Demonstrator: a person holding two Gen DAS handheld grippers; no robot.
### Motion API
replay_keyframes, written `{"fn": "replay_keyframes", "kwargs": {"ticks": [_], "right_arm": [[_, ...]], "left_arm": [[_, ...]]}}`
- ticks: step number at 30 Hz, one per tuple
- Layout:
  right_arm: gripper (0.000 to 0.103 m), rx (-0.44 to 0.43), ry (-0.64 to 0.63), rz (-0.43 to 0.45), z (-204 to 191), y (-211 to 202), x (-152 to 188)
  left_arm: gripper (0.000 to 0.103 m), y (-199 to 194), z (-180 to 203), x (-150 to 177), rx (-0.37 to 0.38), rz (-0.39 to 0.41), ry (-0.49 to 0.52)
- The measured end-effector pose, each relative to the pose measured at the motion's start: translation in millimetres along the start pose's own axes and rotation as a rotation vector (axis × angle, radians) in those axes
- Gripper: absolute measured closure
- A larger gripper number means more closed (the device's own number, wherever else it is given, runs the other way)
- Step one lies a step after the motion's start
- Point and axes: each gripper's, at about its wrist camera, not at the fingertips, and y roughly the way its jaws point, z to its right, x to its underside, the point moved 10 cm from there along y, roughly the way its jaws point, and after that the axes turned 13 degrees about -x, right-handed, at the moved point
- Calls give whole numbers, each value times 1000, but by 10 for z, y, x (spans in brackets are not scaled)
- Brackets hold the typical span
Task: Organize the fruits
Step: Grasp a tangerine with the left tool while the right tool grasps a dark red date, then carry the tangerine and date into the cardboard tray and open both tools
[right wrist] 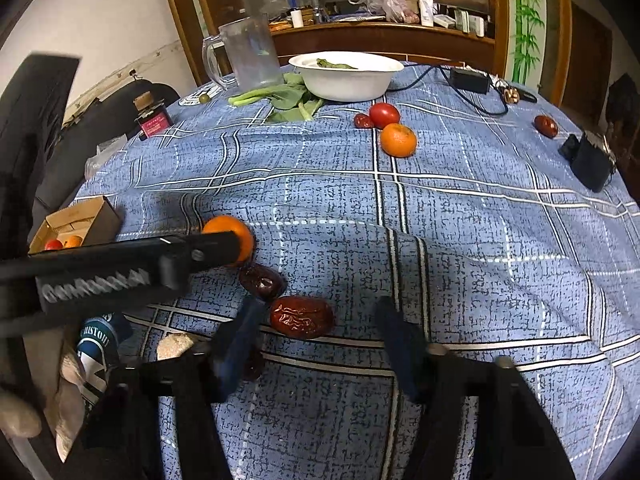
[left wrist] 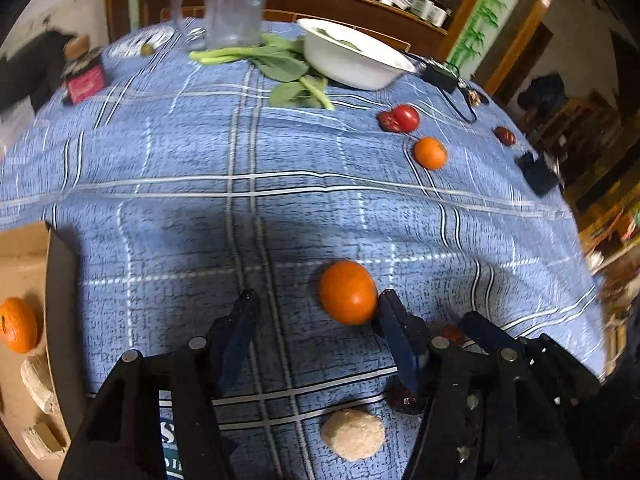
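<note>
An orange is framed by the part-open left gripper near the table's near edge, its right finger touching it, while a red date lies ungripped within the part-open right gripper, a darker date partly hidden.

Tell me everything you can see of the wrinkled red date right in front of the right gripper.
The date is an oblong dried fruit with glossy, deeply wrinkled dark-red skin, lying on its side on the blue plaid tablecloth. It sits between the fingers of the right gripper, close to the left finger, with a clear gap to the other; no pad presses it. A darker date lies just beyond it, nearly touching.
</note>
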Motion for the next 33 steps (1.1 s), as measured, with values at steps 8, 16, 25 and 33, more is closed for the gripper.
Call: {"fn": "replay_keyframes", "kwargs": {"ticks": [8,16,25,33], "right_arm": [[68,-51,34,28,-10,-61,21],[68,-139,81,54,-82,-215,66],[68,-371,185,58,-499,-554,189],[67,-498,175,14,-1171,-638,293]], "left_arm": [[76,-104,112,20,78,-5,-9],[76,-594,-167,204,156,39,-70],[75,-1097,-792,552,173,101,-172],[75,-1359,-1537,844,126,142,-276]]}}
